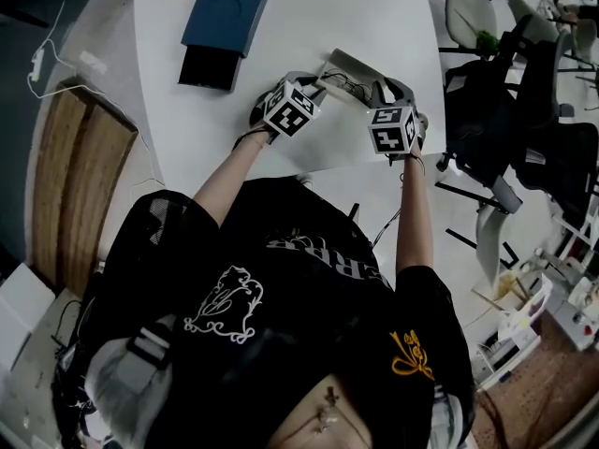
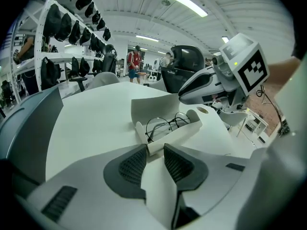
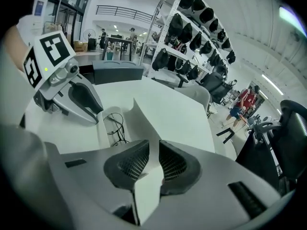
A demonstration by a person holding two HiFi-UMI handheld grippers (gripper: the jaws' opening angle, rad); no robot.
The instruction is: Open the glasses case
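The white glasses case (image 1: 351, 66) lies open on the white table (image 1: 187, 110), between my two grippers. Wire-framed glasses (image 2: 165, 123) rest in its tray (image 2: 180, 134), and the lid (image 2: 152, 107) stands up behind them. My left gripper (image 2: 154, 150) is shut on the near end of the tray. My right gripper (image 3: 153, 145) is shut on the thin lid (image 3: 143, 121), which runs up between its pads. In the head view the left gripper (image 1: 316, 84) and the right gripper (image 1: 379, 89) meet the case from either side.
A blue and black box (image 1: 227, 12) lies at the far side of the table. Office chairs (image 1: 496, 92) stand close beyond the table's right edge. Shelves of dark bags (image 3: 192, 32) line the room. A wooden panel (image 1: 75, 176) is on the floor at the left.
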